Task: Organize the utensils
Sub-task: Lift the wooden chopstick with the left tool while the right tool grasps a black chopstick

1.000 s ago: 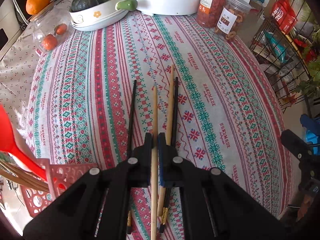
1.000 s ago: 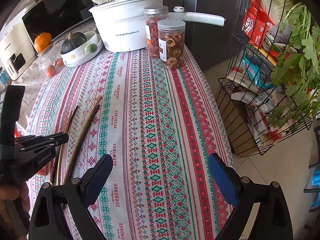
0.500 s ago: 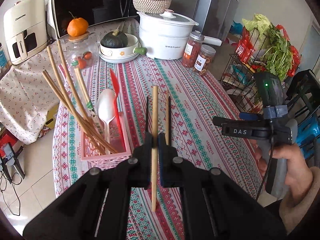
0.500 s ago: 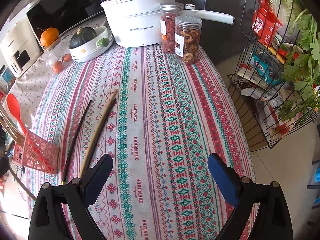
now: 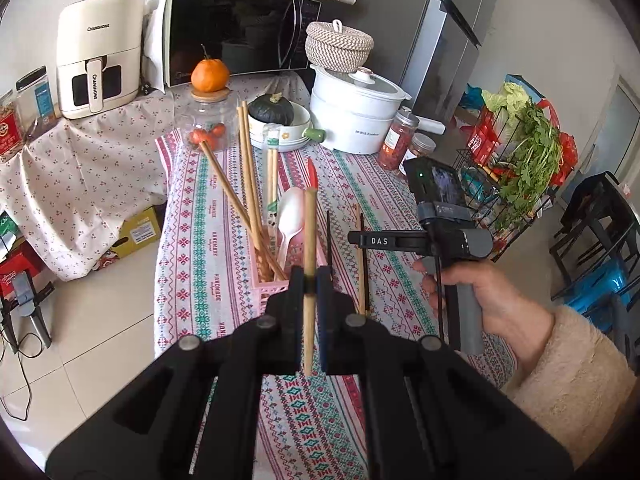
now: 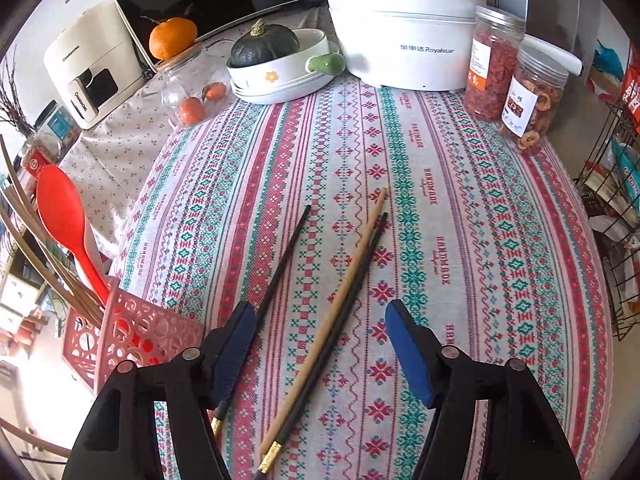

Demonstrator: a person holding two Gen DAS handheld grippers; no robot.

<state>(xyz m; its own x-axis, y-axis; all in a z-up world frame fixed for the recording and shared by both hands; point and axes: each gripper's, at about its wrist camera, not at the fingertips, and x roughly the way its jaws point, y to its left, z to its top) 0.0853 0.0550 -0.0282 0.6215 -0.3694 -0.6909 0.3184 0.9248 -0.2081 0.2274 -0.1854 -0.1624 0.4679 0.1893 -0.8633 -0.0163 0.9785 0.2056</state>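
Left claw [image 5: 307, 285] clamps wooden chopstick [image 5: 309, 248], seemingly above pink basket [image 5: 276, 286].

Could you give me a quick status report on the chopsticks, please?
Left hand-held gripper shut on wooden chopstick, above pink basket. Right hand-held gripper open over three chopsticks lying on cloth. Nothing in the way.

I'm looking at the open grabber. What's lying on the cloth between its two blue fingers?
In the right wrist view, the right gripper has a wooden chopstick and a black chopstick side by side between its fingers.
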